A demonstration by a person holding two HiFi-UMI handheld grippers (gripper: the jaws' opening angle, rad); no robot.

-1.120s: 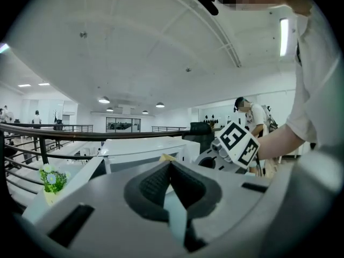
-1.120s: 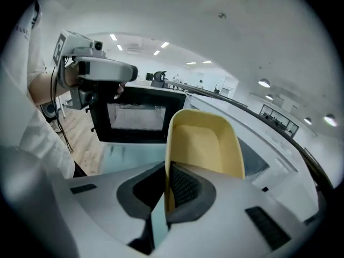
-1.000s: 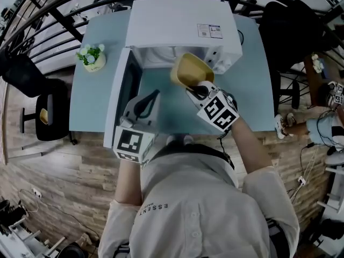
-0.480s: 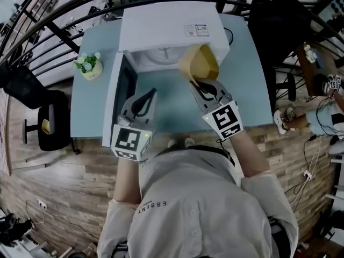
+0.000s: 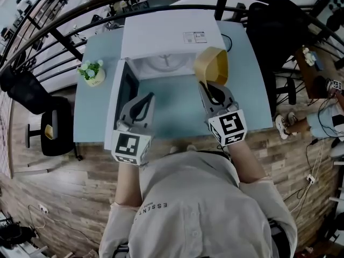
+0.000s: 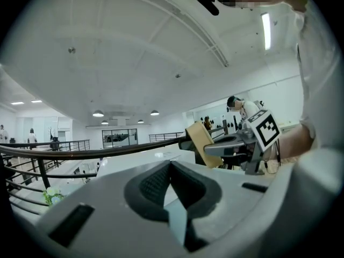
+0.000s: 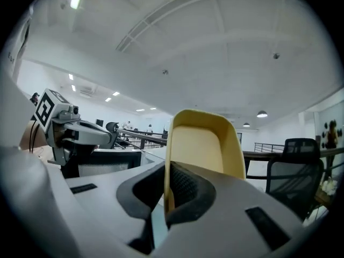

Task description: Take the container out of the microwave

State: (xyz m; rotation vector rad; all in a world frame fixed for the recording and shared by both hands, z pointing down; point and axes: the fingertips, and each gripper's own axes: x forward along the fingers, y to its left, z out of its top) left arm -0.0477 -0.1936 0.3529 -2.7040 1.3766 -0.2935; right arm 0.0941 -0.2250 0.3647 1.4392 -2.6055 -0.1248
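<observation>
While the R claw [image 5: 209, 86] pinches one side wall of the yellow container [image 5: 211, 64], the container hangs outside the cavity, at the front R corner of the microwave [image 5: 161, 34] and above the worktop [image 5: 177, 114]. Container attitude: tipped on its side, opening toward the microwave front, no contents visible. In the R gripper view the wall sits edge-on between the dark pads [image 7: 183, 187], both pads pressing on it, w/ the rest of the container [image 7: 201, 144] standing up beyond the claw tips.

L claw [image 5: 146, 98]: tips pressed together, nothing between them, per L gripper view [image 6: 171, 168]. It hovers over the worktop just beside the open door [image 5: 124, 90], well apart from the container. The L gripper view also shows the container [image 6: 201, 144] off to the R, in the other claw.

Microwave: white, door swung out to the L, cavity [image 5: 164, 64] lit, pale round turntable inside.

Surroundings: small potted plant [image 5: 92, 71] on the worktop's L rear corner; black chair [image 5: 32, 93] on the wood floor to the L; dark railing [image 5: 80, 15] behind the worktop
</observation>
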